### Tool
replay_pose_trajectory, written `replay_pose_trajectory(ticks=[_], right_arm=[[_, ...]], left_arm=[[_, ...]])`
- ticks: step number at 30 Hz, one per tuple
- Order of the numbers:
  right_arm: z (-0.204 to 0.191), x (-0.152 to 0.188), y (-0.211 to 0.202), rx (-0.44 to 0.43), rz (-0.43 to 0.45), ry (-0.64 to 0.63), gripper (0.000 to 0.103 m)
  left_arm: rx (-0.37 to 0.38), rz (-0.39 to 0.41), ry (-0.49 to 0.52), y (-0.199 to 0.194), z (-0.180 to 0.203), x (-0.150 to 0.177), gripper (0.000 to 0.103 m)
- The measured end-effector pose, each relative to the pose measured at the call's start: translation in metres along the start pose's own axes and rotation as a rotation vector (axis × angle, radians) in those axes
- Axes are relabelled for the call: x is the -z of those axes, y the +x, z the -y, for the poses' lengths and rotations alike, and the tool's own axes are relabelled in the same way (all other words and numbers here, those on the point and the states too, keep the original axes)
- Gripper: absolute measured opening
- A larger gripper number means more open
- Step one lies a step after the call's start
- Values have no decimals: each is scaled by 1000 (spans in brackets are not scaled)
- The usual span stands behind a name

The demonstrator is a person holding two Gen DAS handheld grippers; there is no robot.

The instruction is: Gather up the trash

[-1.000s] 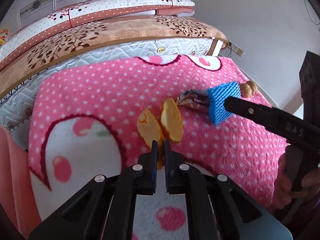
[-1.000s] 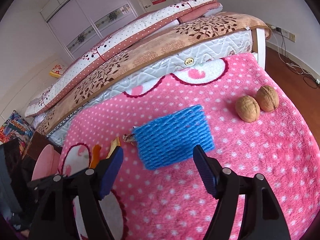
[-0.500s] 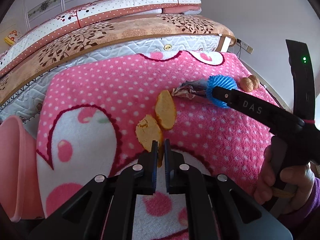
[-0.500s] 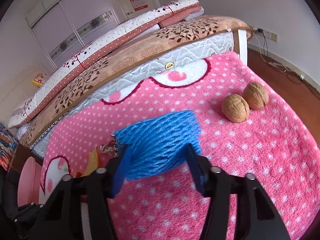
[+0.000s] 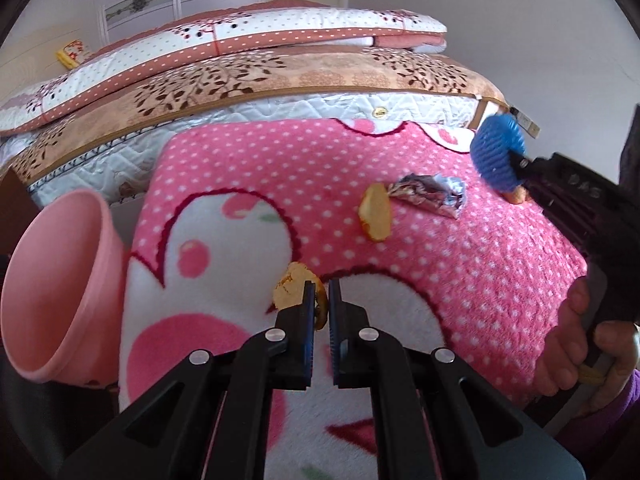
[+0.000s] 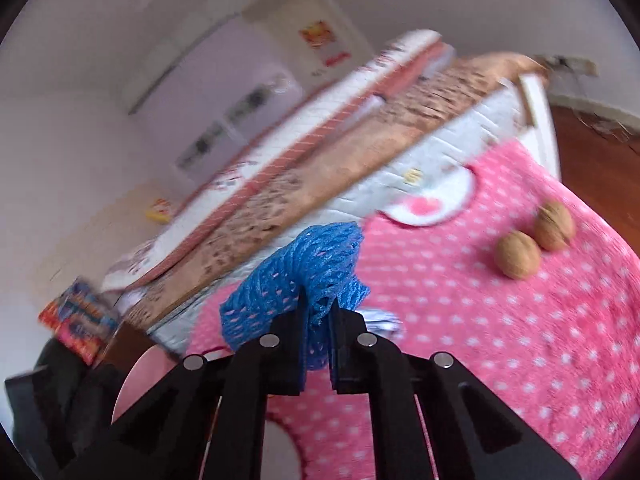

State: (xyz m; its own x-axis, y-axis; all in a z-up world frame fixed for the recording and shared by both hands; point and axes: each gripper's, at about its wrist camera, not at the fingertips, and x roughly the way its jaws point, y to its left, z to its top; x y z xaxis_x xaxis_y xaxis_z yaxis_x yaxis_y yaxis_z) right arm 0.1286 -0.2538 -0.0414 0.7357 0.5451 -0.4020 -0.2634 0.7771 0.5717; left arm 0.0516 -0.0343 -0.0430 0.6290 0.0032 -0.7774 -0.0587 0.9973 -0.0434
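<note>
My left gripper (image 5: 321, 286) is shut on a piece of orange peel (image 5: 291, 289), held just above the pink dotted blanket (image 5: 460, 264). A second orange peel (image 5: 375, 213) lies on the blanket further back, touching a crumpled foil wrapper (image 5: 430, 194). My right gripper (image 6: 319, 305) is shut on a blue foam net (image 6: 304, 268), crushed between its pads and lifted off the blanket (image 6: 500, 328); this net (image 5: 498, 154) also shows at the right of the left wrist view. A pink bin (image 5: 60, 296) stands at the blanket's left edge.
Two walnuts (image 6: 534, 242) lie on the blanket to the right. Folded quilts and a mattress (image 5: 280, 80) rise behind the blanket. A person's hand (image 5: 584, 344) holds the right gripper's handle. Wooden floor (image 6: 592, 160) lies beyond the right edge.
My right gripper went from wide open around the flat blue net to shut on it, and lifted it. My left gripper carried its peel leftward, bringing the pink bin into view.
</note>
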Motion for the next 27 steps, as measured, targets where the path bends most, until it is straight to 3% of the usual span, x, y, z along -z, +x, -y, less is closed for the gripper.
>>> replay_pose_trajectory(ticks=[3, 6, 11, 19, 20, 23, 27], right_arm=[[-27, 8, 5, -145, -69, -106, 7], [-47, 22, 26, -275, -245, -165, 7], [-65, 41, 45, -313, -413, -230, 7], [-63, 48, 50, -296, -465, -254, 8], [-63, 49, 49, -298, -466, -262, 8], [-67, 55, 50, -309, -476, -278, 10], [-74, 61, 50, -302, -485, -326, 14]], left_arm=[[-25, -4, -31, -4, -10, 7, 6], [-48, -10, -52, -10, -20, 14, 6], [-81, -35, -73, -15, -35, 28, 6], [-116, -97, -75, -9, -49, 43, 7], [-106, -97, -71, -10, -50, 44, 8], [-32, -87, -73, -17, -54, 46, 30], [76, -41, -129, -34, -69, 48, 35]])
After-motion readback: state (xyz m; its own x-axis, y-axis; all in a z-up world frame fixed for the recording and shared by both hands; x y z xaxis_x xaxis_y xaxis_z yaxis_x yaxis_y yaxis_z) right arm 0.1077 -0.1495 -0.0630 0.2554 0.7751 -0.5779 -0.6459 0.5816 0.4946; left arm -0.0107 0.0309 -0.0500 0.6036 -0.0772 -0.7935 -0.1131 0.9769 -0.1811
